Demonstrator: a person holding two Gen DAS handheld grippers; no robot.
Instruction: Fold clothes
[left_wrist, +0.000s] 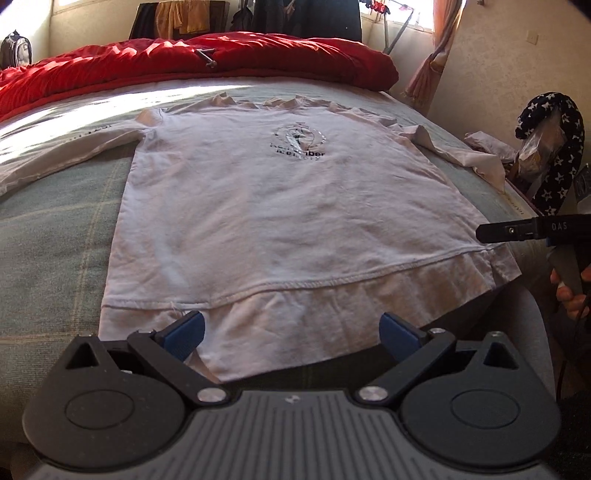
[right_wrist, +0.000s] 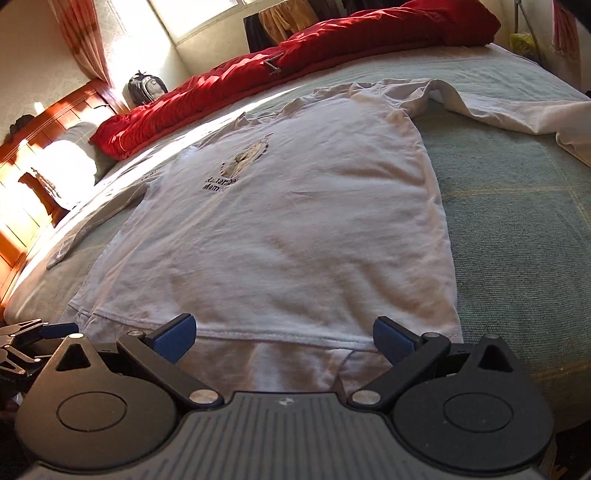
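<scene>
A white long-sleeved shirt (left_wrist: 266, 206) with a black printed logo lies flat and face up on the bed, sleeves spread to both sides, hem toward me. My left gripper (left_wrist: 291, 334) hovers open just above the hem's left part, nothing between its blue pads. My right gripper (right_wrist: 284, 338) is open over the hem's right part (right_wrist: 295, 332), with cloth under the gap but not pinched. The right gripper's black finger (left_wrist: 509, 232) also shows at the right edge of the left wrist view, with a hand (left_wrist: 570, 291) below it. The left gripper's fingers (right_wrist: 59, 328) peek in at the lower left of the right wrist view.
The bed has a pale green checked cover (left_wrist: 55, 236). A red duvet (left_wrist: 184, 62) is bunched along the far side. A wooden headboard (right_wrist: 40, 129) and pillow (right_wrist: 70, 166) stand at the left. A star-patterned bag (left_wrist: 554, 147) sits off the bed's right edge.
</scene>
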